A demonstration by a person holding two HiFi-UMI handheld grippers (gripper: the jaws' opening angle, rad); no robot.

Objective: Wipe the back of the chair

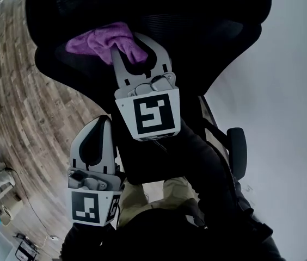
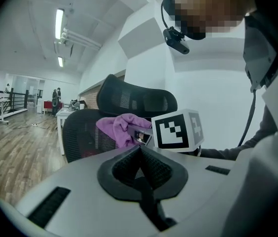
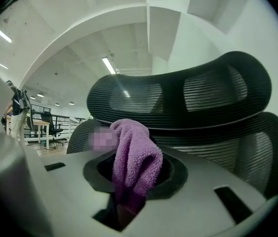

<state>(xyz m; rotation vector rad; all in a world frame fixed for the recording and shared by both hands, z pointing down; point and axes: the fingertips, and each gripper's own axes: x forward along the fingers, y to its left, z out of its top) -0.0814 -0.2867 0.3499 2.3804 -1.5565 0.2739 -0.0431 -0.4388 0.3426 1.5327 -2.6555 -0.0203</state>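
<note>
Chair back (image 1: 197, 15), black mesh, sits just ahead of the right gripper (image 1: 134, 48) in the head view, which brings a purple microfibre cloth (image 1: 96, 39) onto its upper part, seemingly to rub it; the left gripper (image 1: 100, 126) hangs behind and below. The left gripper view shows its jaws pressed together on nothing, apparently idle. The right gripper view shows the cloth bunched between clamped jaws, with the headrest (image 3: 178, 93) just beyond.

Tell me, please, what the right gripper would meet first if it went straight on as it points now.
Probably the chair's black mesh back, close ahead; the purple cloth clamped in the right gripper would touch it first. Exact depth is unclear.
</note>
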